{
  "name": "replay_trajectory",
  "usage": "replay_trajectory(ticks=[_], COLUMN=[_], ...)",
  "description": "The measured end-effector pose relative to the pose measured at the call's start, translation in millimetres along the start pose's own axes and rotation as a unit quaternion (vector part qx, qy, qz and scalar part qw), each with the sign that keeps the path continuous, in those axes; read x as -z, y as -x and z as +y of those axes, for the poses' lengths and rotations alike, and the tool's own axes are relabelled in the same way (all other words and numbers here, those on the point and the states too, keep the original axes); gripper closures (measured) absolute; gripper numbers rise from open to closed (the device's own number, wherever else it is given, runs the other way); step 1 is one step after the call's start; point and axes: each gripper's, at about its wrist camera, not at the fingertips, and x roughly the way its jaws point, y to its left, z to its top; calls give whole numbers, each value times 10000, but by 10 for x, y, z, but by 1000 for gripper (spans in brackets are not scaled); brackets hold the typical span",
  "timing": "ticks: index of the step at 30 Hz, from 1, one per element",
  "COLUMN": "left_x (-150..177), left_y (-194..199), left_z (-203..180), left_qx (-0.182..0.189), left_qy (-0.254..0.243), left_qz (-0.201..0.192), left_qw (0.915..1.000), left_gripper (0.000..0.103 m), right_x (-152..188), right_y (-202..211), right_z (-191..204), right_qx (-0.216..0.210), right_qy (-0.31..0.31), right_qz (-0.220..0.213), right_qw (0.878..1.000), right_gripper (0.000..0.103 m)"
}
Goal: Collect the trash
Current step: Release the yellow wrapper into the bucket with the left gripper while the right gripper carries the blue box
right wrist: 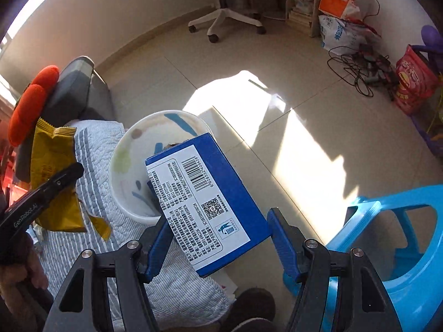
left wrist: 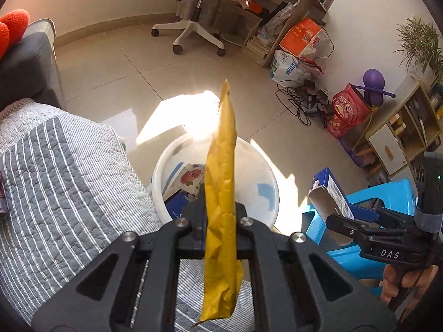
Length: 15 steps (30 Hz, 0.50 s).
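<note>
Clamped between the jaws of the left gripper point(left wrist: 220, 215) is a yellow wrapper point(left wrist: 221, 193), seen edge-on in the left wrist view so that its print cannot be read; its lower end is cut off by the frame's bottom edge. From the right wrist view the same wrapper is seen flat, crumpled, with part of it hidden behind the left gripper's finger. The right gripper point(right wrist: 218, 238) is closed on a blue box point(right wrist: 210, 202), which is held tilted between the blue pads point(right wrist: 285, 246); contact on the right pad is hard to make out, and the small print on the box's white label is too fine to be read. An open flap of the box is shown in the left wrist view. Both items are held above a white bin point(left wrist: 265, 171), whose floor is largely hidden by them; a printed packet and something blue are glimpsed inside. A striped quilt point(left wrist: 69, 171) lies just beside the bin on one side, a blue stool point(right wrist: 387, 235) near it on the other. Farther off, a patch of sunlight is washed out on the tile floor point(right wrist: 193, 69).
</note>
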Motion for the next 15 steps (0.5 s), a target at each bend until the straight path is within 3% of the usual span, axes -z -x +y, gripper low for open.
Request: replay_trajectory(ticks=[5, 7, 9, 15], left_x=[-46, -29, 3, 172], left_y=[-124, -146, -120, 171], left_z=[5, 44, 103, 441], left_qx=[-68, -77, -257, -808], left_qy=[-57, -30, 33, 37], left_qz=[-136, -76, -30, 176], left_qw=[9999, 9999, 9997, 9966], left_gripper=[90, 57, 34, 8], right_x=[-48, -66, -81, -103], right_y=[-72, -90, -104, -165], right_z=[-51, -58, -55, 0], right_qx=[53, 54, 50, 119], right_qy=[-66, -81, -80, -5], right_qz=[77, 99, 118, 179], right_qw=[9999, 9999, 9999, 9998], right_gripper=[34, 34, 34, 34])
